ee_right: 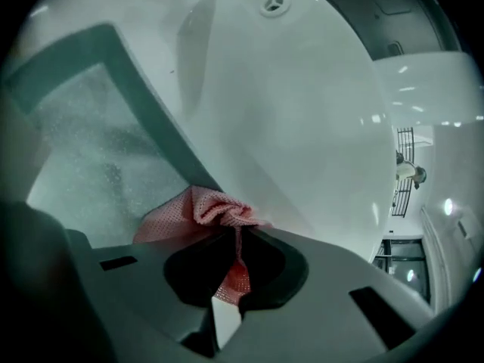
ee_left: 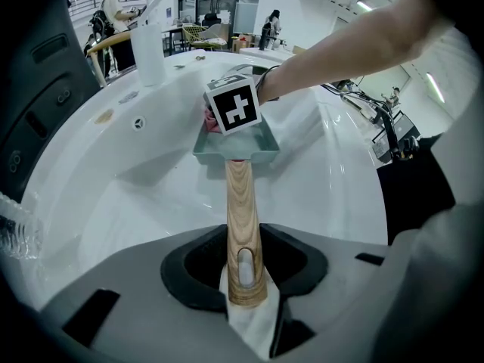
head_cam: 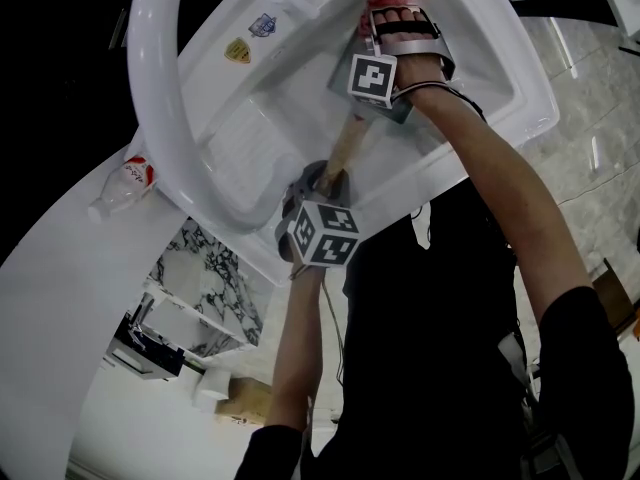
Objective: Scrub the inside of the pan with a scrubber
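The pan [ee_left: 265, 151] lies down in the white basin [ee_left: 136, 203], with its wooden handle [ee_left: 240, 203] pointing back toward the person. The left gripper [ee_left: 248, 297] is clamped on the end of that handle, jaws closed against the wood on both sides, which pins the pan for the work. The right gripper [ee_right: 227, 297] pinches a pink mesh scrubber [ee_right: 200, 206], the cloth bunched ahead of the jaws at the pan's wall. That view is smeared, so the mesh seems to sit at the rim rather than flat on the pan's floor. To scrub well, the mesh should go down onto the speckled inside bottom, be pressed flat, and be worked in short overlapping strokes into the corners. Meanwhile the left grip bears down so the pan does not skate on the slick basin. Only mesh, not jaw tips, should meet the coating.
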